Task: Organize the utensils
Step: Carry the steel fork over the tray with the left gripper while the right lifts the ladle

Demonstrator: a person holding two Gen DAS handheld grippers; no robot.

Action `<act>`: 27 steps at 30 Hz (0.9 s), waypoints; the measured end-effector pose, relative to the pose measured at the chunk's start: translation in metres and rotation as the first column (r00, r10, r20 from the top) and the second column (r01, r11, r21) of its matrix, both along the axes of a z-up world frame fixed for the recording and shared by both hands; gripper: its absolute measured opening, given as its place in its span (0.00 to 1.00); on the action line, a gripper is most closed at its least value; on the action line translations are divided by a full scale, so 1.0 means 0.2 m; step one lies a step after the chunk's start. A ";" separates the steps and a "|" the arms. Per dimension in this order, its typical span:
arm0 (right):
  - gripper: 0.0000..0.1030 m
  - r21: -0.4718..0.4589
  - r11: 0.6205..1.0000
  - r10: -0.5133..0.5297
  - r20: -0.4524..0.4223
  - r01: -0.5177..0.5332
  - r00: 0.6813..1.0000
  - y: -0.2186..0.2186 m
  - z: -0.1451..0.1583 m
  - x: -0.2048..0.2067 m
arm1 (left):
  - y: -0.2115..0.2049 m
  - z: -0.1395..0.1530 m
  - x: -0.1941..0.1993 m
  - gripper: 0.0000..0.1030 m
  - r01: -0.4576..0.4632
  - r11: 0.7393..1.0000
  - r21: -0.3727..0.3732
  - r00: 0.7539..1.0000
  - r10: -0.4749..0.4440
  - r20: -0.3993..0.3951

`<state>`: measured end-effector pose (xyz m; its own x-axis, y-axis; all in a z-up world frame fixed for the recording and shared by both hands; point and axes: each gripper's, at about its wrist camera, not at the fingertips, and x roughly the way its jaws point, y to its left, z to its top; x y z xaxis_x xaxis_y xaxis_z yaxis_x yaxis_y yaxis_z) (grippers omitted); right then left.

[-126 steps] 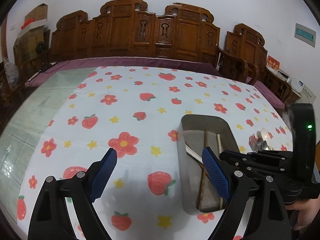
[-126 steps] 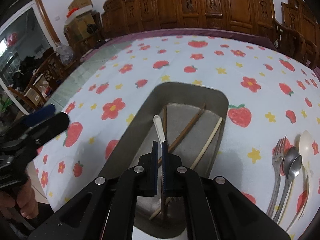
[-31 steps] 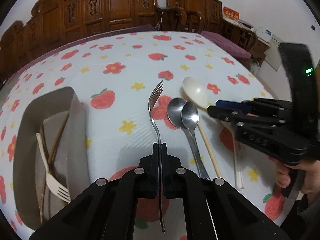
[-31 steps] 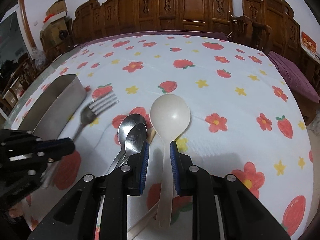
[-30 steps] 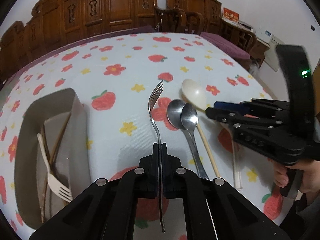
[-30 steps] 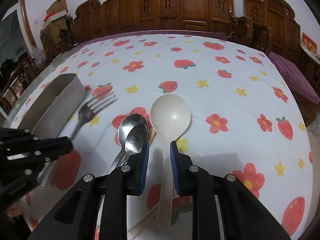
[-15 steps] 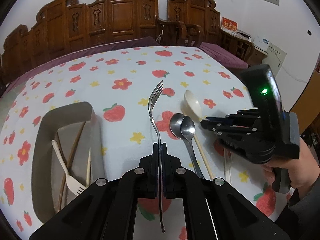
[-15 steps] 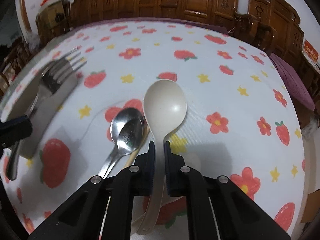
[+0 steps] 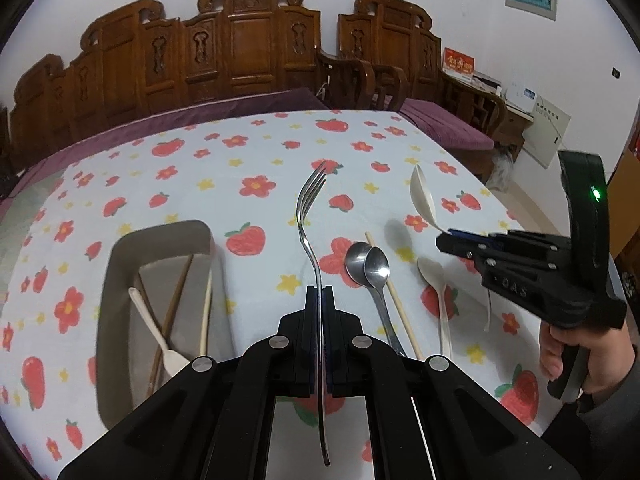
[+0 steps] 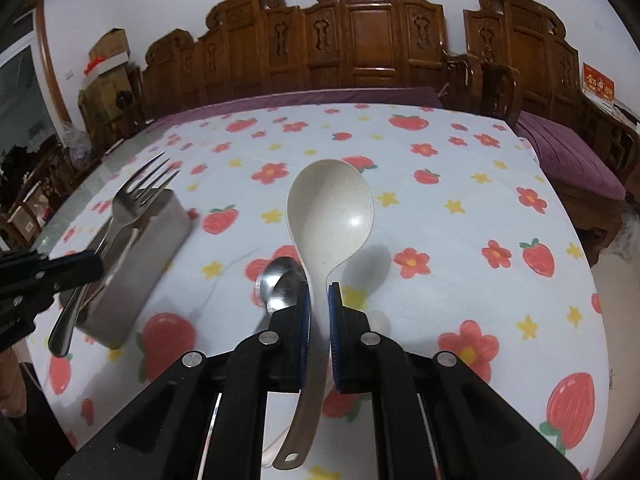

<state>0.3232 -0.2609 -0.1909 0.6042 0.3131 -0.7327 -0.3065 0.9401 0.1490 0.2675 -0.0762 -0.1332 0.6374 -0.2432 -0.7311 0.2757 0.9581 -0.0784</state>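
1. The left gripper [image 9: 319,292] is clamped on the handle of a metal fork [image 9: 310,216]. The fork is held clear of the tablecloth [image 9: 256,148], tines pointing away from the camera.
2. The right gripper [image 10: 319,296] is closed on the handle of a large cream spoon [image 10: 330,208]. The bowl faces up and is raised above the cloth, with its shadow on the cloth just to its right. In the left wrist view, the same spoon [image 9: 423,200] projects from the right gripper [image 9: 448,236].
3. A metal tray [image 9: 116,272] sits on the cloth to the left of the fork. It holds a cream plastic fork [image 9: 154,330], dark wooden chopsticks [image 9: 172,312] and a pale chopstick [image 9: 206,312].
4. Two metal spoons [image 9: 368,266] lie on the cloth, bowls overlapping, just right of the held fork. A pale chopstick on the cloth [image 9: 394,296] runs beside and partly under them.
5. A small cream spoon [image 9: 436,280] lies on the cloth to the right of the metal spoons.
6. In the right wrist view, the held fork [image 10: 132,200] overlaps the tray [image 10: 140,264]. Whether they touch cannot be determined.
7. Carved wooden chairs [image 9: 248,52] stand along the far edge of the table.
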 end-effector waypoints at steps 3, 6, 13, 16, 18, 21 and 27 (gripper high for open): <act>0.10 -0.011 1.000 0.021 0.004 -0.021 1.000 0.05 0.03 -0.04 | 0.03 0.04 -0.02 0.02 -0.006 1.000 -0.005 1.000 0.006 0.008; 0.10 -0.048 0.998 0.033 0.012 -0.033 0.999 0.10 0.08 -0.08 | 0.06 0.07 -0.04 0.02 -0.015 1.000 -0.011 1.000 0.016 0.013; 0.10 -0.043 0.998 0.052 0.032 -0.051 0.998 0.18 0.21 -0.17 | 0.18 0.14 -0.06 0.02 -0.047 0.999 -0.016 0.999 0.047 0.025; 0.10 -0.049 0.996 0.070 0.049 -0.068 0.996 0.23 0.28 -0.20 | 0.22 0.15 -0.06 0.02 -0.056 0.998 -0.013 0.998 0.057 0.029; 0.10 -0.056 0.995 0.083 0.060 -0.079 0.995 0.27 0.32 -0.21 | 0.26 0.16 -0.06 0.02 -0.064 0.998 -0.009 0.997 0.065 0.030; 0.10 -0.066 0.993 0.105 0.072 -0.100 0.992 0.33 0.37 -0.24 | 0.31 0.15 -0.05 0.02 -0.073 0.997 -0.006 0.997 0.073 0.025; 0.10 -0.076 0.988 0.139 0.071 -0.134 0.988 0.45 0.37 -0.26 | 0.45 0.08 0.00 0.02 -0.103 0.995 0.016 0.995 0.103 -0.011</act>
